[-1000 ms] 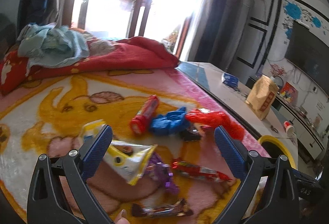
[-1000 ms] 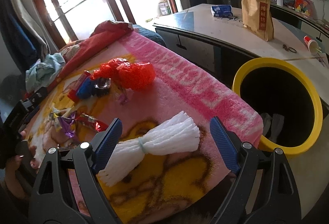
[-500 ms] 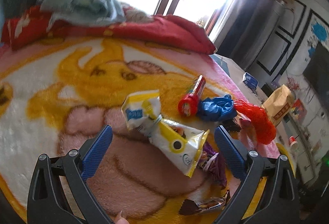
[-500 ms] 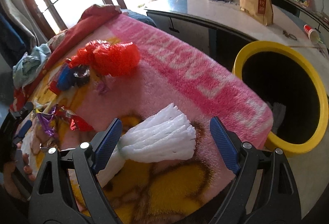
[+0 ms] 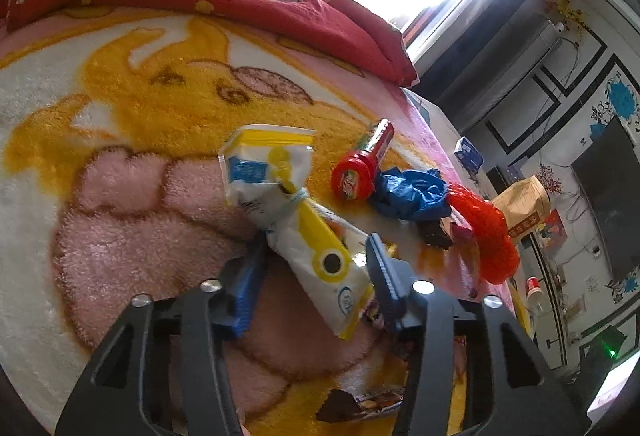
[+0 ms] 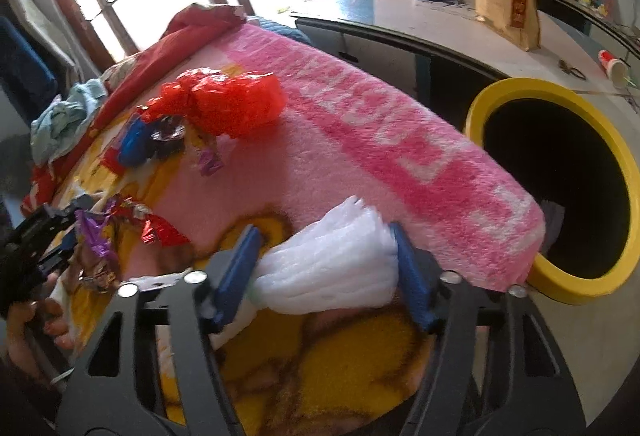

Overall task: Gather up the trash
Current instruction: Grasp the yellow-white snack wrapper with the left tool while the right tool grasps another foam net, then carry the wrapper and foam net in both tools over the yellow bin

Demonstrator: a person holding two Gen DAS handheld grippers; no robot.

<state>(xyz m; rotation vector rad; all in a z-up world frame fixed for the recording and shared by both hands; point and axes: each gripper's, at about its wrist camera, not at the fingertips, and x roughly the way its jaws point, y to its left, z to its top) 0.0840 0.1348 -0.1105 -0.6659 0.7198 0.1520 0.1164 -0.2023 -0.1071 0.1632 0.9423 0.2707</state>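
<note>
Sunlit bed blanket (image 5: 120, 124) carries the litter, where the left hand-held gripper (image 5: 312, 268), jaws just closing, seemingly pinches the yellow-white wrapper (image 5: 296, 228) and the right hand-held gripper (image 6: 324, 260) squeezes white foam netting (image 6: 332, 260), both next needing lifting toward the yellow bin (image 6: 516, 92).

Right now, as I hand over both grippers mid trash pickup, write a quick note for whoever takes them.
Left gripper: jaws have just been closing around the yellow-white wrapper; contact unclear.
Right gripper: jaws have just been closing, pads against the white foam net.
Both pieces lie on the blanket.
Bin stands open off the blanket's edge, something already inside.
Left on the blanket: red bag, blue bag, red tube, small wrappers.
Next, probably: lift both and drop them in the bin.
</note>
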